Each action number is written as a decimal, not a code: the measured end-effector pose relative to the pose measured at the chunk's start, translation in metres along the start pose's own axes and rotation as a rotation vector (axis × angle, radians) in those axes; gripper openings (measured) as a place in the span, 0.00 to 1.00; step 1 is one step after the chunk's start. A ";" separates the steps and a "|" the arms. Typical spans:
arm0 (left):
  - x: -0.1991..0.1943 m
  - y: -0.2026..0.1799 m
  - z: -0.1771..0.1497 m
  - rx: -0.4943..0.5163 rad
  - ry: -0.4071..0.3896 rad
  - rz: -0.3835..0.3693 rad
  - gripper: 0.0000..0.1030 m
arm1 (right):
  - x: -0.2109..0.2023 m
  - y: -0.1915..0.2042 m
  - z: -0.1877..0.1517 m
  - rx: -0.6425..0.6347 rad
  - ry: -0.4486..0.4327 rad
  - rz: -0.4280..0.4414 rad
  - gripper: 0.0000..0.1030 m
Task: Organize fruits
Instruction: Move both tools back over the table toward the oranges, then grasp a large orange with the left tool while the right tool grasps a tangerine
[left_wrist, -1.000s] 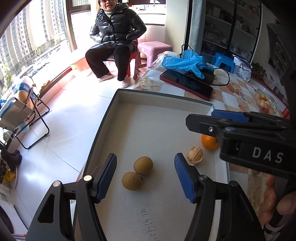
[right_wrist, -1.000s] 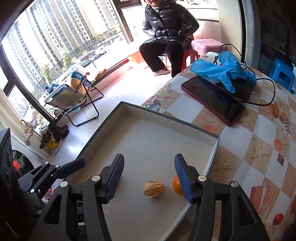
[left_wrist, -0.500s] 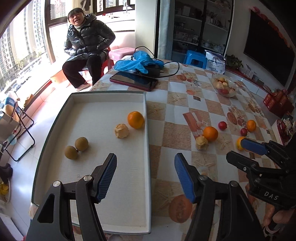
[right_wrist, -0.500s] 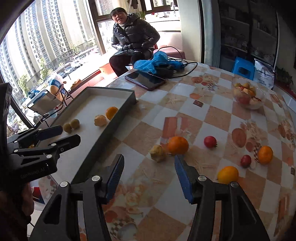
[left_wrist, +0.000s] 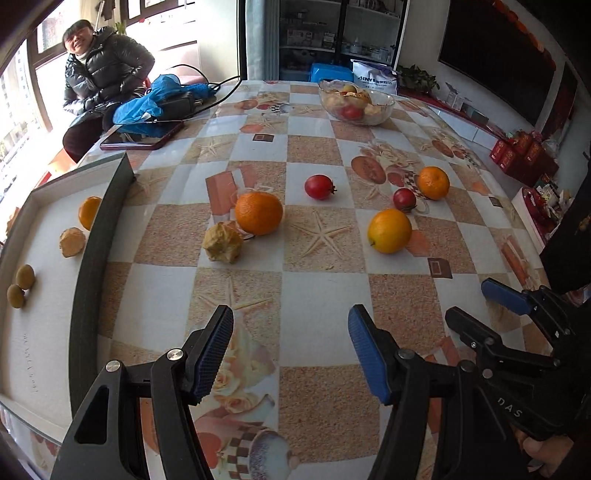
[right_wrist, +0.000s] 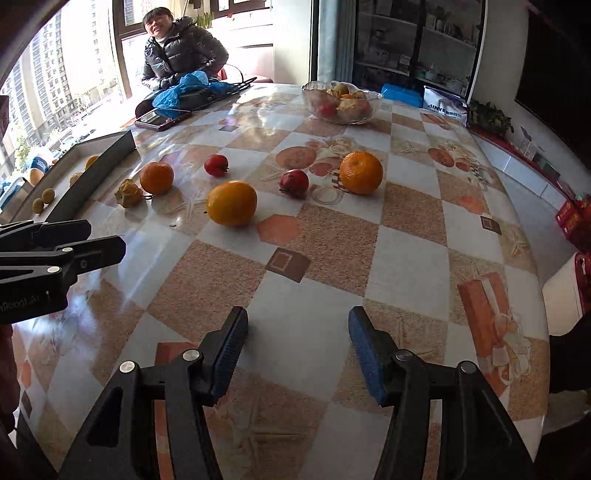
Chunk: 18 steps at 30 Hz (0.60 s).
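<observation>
Loose fruit lies on the patterned table: a large orange (left_wrist: 258, 213) beside a wrinkled tan fruit (left_wrist: 222, 243), a yellow-orange one (left_wrist: 389, 230), a mandarin (left_wrist: 433, 182) and two small red fruits (left_wrist: 318, 187) (left_wrist: 404, 199). The dark-rimmed tray (left_wrist: 92, 258) at the left holds an orange (left_wrist: 88, 216), a tan fruit (left_wrist: 72, 242) and two small green-brown fruits (left_wrist: 22, 284). My left gripper (left_wrist: 291, 332) hangs open over bare table, short of the fruit. My right gripper (right_wrist: 297, 332) is open too, with the yellow-orange fruit (right_wrist: 231, 203) well ahead of it.
A glass bowl (left_wrist: 356, 101) of fruit stands at the far side of the table. A phone (left_wrist: 142, 138), a blue bag (left_wrist: 147, 103) and cables lie at the far left. A person (left_wrist: 99, 74) sits beyond the table by the window. The table edge drops off at the right.
Both grippers have swung right, from above the tray to above the patterned table. The loose fruit is now in front of them. Their jaws stand as wide as before.
</observation>
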<state>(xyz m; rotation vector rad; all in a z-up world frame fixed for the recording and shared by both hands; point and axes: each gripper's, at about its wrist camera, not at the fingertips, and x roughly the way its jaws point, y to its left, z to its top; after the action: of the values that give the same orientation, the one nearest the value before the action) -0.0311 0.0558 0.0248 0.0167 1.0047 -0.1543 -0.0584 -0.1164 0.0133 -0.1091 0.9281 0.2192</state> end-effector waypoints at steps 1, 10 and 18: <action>0.002 -0.006 0.002 0.004 -0.001 -0.007 0.67 | 0.000 -0.001 0.000 -0.001 -0.006 0.003 0.63; 0.029 -0.063 0.045 0.152 -0.029 -0.036 0.67 | -0.002 -0.024 -0.005 0.110 -0.034 0.034 0.77; 0.057 -0.071 0.052 0.221 -0.001 -0.017 0.37 | -0.002 -0.024 -0.006 0.113 -0.039 0.057 0.82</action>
<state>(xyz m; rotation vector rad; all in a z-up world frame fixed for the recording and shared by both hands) 0.0326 -0.0262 0.0091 0.2099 0.9834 -0.2801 -0.0582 -0.1409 0.0111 0.0264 0.9035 0.2204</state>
